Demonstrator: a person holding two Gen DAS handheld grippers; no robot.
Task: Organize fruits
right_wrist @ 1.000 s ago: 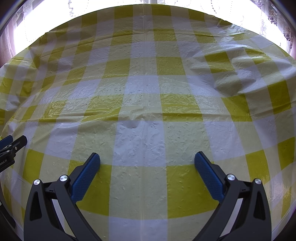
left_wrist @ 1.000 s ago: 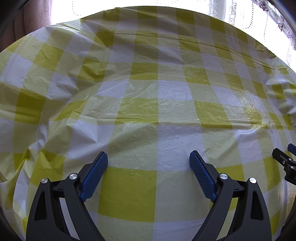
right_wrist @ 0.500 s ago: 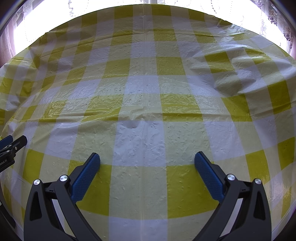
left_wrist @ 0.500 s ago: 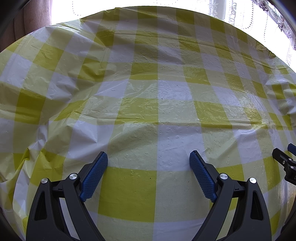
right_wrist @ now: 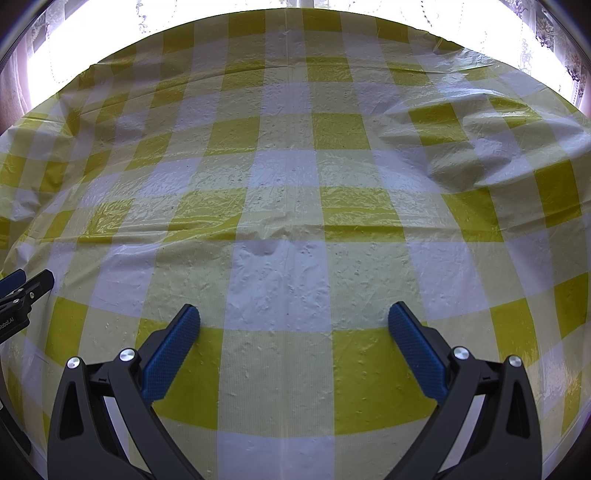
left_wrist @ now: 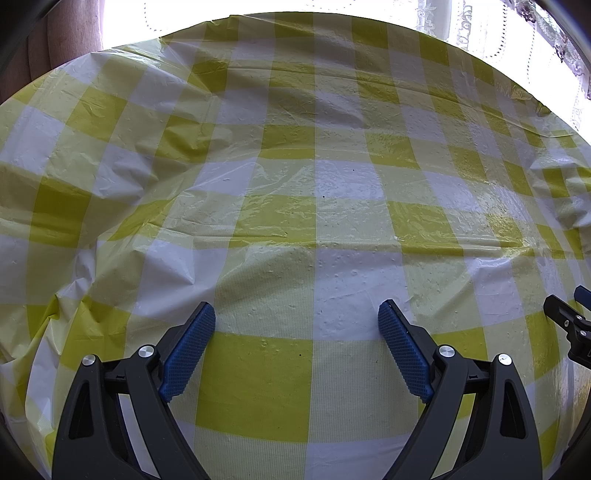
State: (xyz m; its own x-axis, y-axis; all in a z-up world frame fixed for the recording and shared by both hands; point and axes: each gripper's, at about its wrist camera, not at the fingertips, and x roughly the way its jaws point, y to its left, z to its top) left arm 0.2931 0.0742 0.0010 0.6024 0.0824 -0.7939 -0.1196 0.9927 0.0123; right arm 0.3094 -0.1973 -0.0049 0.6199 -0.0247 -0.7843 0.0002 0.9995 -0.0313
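No fruit shows in either view. My left gripper (left_wrist: 297,314) is open and empty, its blue-padded fingers (left_wrist: 188,349) spread wide just above a yellow and white checked tablecloth (left_wrist: 314,177). My right gripper (right_wrist: 293,315) is also open and empty, low over the same cloth (right_wrist: 288,173). The tip of the right gripper shows at the right edge of the left wrist view (left_wrist: 567,325). The tip of the left gripper shows at the left edge of the right wrist view (right_wrist: 22,291).
The plastic cloth is wrinkled, with a raised fold at the right (right_wrist: 465,155) and creases at the left (left_wrist: 92,229). Bright windows with lace curtains (left_wrist: 517,29) lie beyond the table's far edge.
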